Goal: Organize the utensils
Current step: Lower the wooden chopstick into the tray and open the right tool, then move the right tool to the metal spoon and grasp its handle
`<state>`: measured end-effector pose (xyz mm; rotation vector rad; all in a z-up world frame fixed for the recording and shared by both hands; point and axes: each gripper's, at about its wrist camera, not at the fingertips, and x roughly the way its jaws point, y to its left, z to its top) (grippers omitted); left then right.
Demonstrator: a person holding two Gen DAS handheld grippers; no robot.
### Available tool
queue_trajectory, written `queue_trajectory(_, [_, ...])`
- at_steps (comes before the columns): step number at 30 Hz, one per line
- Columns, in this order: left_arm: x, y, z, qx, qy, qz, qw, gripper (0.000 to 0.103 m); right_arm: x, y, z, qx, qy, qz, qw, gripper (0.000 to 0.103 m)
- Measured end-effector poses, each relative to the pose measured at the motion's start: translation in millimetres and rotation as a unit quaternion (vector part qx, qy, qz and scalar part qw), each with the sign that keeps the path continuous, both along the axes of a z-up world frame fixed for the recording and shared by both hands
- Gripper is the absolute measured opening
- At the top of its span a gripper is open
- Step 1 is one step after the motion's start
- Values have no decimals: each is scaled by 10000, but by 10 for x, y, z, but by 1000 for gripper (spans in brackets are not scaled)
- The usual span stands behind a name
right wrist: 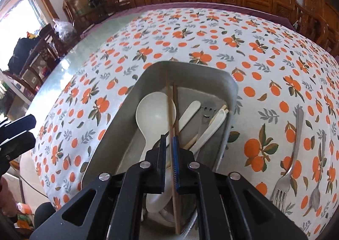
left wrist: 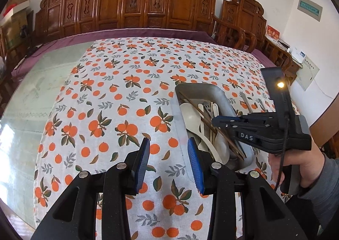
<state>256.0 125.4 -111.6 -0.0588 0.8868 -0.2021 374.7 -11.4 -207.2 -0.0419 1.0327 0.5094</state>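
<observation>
You've got a dull grey matt metal tray [right wrist: 135, 96] on the soft orange-print cloth [right wrist: 211, 34], matt cream plastic spoons [right wrist: 155, 113] inside, thin brown wooden chopsticks [right wrist: 172, 113] across them, and shiny steel forks [right wrist: 290, 159] alongside; the desk's bare green top [left wrist: 31, 96] gleams glassy.

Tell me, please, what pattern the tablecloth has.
Oranges with leaves on white tablecloth, clearest in the left wrist view.

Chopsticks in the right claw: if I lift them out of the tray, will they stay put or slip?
The brown chopsticks look thin, rigid and light, so lifting should be easy. The right claw pinches them near one end, so the long free part may pivot or splay. Their smooth round shafts could slide.
</observation>
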Motion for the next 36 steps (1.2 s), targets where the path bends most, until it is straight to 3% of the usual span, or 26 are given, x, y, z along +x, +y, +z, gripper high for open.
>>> queue_trajectory(5, [-2,-21,15,-6,-9,-41,10000,37,-93,-199,140,53,-279,-49,9996,8])
queue_trajectory(7, [-12,-66,45,11,-63,-54,10000,53,-147,-350,213,84,-401,-105,9991,8])
queue_trajectory(13, [-1,-328,127,40,-119,-211,9997,62,-242,-948,377,-13,-696,-444,9966,8])
queue_trajectory(18, [-6,-636,219,121,-255,-387,9989,64,-312,-1485,433,-236,-862,-715,9934,9])
queue_trajectory(21, [-5,-799,232,55,-277,-477,9985,64,-360,-1765,403,-347,-861,-835,9922,19])
queue_trajectory(30, [2,-1315,158,20,-213,-766,9968,64,-468,-2181,50,-629,-596,-985,9914,33])
queue_trajectory(36, [-20,-1576,81,53,-163,-929,9955,64,-432,-2246,-154,-758,-433,-950,9916,34])
